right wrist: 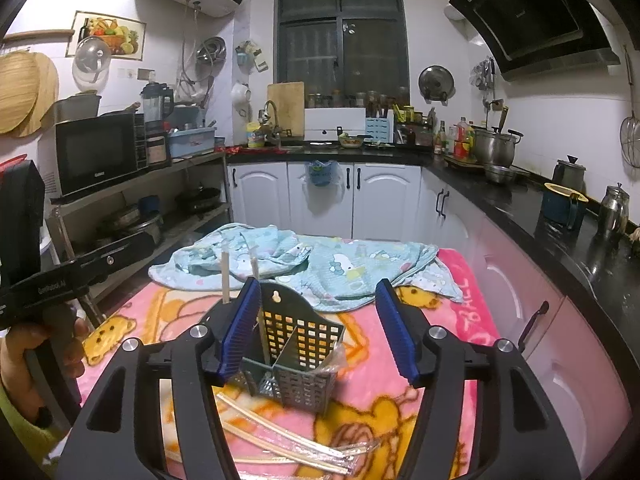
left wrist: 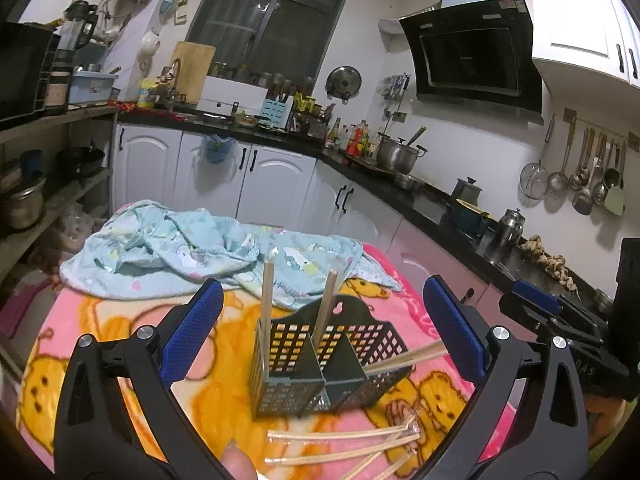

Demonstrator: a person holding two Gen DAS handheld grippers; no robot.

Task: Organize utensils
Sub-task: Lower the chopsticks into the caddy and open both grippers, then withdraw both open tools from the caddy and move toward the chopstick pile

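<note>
A dark grey perforated utensil basket [left wrist: 320, 364] with compartments stands on a pink cartoon blanket [left wrist: 120, 344]; it also shows in the right wrist view [right wrist: 298, 356]. Two wrapped wooden chopstick pairs [left wrist: 267, 300] stand upright in it, and another pair [left wrist: 404, 358] leans out to the right. Several wrapped chopsticks [left wrist: 340, 448] lie loose on the blanket in front; they show in the right wrist view too [right wrist: 280, 436]. My left gripper [left wrist: 324, 328] is open around the basket, empty. My right gripper [right wrist: 318, 328] is open just above the basket, empty.
A crumpled light-blue cloth [left wrist: 192, 252] lies behind the basket. White cabinets and a black counter [right wrist: 560, 216] with pots run along the back and right. A shelf rack with a microwave [right wrist: 96, 152] stands left. The right gripper's body shows in the left view [left wrist: 560, 320].
</note>
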